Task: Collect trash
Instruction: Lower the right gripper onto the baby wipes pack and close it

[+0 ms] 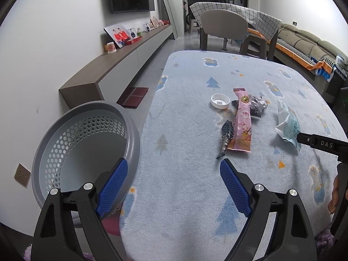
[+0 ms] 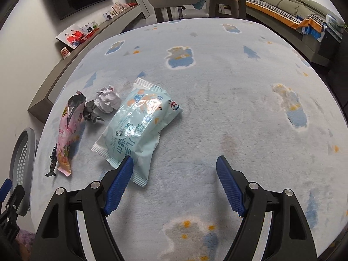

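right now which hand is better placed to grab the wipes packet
Right. The right gripper is open just short of the wipes packet, one finger already at its near end. The left gripper hangs open between the basket and the pink wrapper, farther away.

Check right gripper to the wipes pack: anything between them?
Nothing visible. The right gripper is open over bare blanket, and the wipes pack lies just beyond its left finger. The other litter sits further left.
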Demonstrator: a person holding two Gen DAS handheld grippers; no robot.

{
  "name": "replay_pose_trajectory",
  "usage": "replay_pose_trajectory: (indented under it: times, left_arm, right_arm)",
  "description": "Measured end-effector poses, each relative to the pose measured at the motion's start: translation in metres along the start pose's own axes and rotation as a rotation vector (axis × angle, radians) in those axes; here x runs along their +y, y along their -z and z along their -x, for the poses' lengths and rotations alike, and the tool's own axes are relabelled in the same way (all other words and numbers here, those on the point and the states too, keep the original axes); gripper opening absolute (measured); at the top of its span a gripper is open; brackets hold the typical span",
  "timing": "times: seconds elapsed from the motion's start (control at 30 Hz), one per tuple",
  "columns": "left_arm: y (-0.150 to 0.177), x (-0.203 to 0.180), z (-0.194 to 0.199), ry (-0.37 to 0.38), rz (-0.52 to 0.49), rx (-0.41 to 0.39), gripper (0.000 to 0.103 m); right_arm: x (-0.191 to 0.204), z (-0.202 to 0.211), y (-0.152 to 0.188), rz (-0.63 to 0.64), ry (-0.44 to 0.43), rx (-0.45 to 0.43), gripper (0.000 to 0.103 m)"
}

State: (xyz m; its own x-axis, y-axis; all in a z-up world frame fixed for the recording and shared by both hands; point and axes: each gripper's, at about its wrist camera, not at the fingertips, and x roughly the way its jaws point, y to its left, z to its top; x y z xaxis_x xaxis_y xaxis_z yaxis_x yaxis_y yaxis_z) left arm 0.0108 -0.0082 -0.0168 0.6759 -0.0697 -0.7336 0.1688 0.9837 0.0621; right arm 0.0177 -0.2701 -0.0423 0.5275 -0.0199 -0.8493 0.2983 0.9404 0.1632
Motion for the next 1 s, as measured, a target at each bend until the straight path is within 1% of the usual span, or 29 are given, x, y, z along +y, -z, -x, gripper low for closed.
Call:
replay_pose_trajectory:
  times: [0.13,0.37,0.5,0.67,0.83,1.0]
  left_arm:
    - [0.0,0.0,0.001,0.0,0.001,0.0,0.085]
    - [-0.001,0.002,0.002,-0.001,0.003,-0.001,0.085]
    - [-0.003,0.004,0.003,0.002,0.005,-0.005,0.085]
    - [-0.003,0.005,0.003,0.001,0.01,-0.003,0.085]
    - [-0.004,0.007,0.003,0.004,0.013,-0.002,0.085]
    - [-0.002,0.007,0.0,0.004,0.008,0.003,0.085]
  right_arm:
    - [-0.001,0.011,-0.001,-0.008,-0.009,-0.023,0.075]
    - [0.009,0.028,-0.009,-0.001,-0.06,-0.063,0.075]
    - [0.024,0.026,-0.014,0.037,-0.075,-0.067,0.075]
    - [0.034,0.013,-0.025,0.003,-0.102,-0.041,0.075]
    - [0.048,-0.001,-0.039,-0.024,-0.067,-0.023,0.075]
    - [0.048,-0.02,-0.044,-0.079,-0.005,0.016,0.075]
